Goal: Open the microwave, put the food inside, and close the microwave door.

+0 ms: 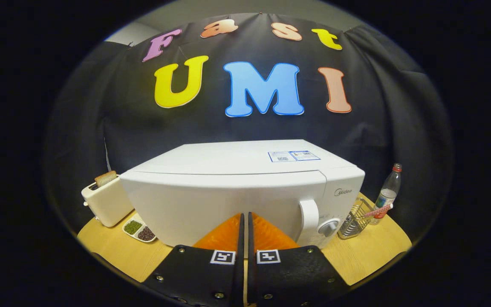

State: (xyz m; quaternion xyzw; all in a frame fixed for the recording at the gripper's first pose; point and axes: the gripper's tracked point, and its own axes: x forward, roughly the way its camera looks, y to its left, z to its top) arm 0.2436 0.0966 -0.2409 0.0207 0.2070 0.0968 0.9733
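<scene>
The microwave stands shut on the table, its door facing the gripper and its handle running upright near the door's right edge, just left of the dial. Opening looks like the step in hand, and doing it well probably means shifting the fingers right toward the handle, spreading them enough to hook or grasp it, then pulling along the door's swing rather than straight back, so the oven does not slide. The gripper is clenched: its fingers lie together with only a thin slit between them, holding nothing, pointing at the lower middle of the door; whether the tips touch it I cannot tell. Food that could go inside sits left of the oven: a dish of beans beside a toaster.
</scene>
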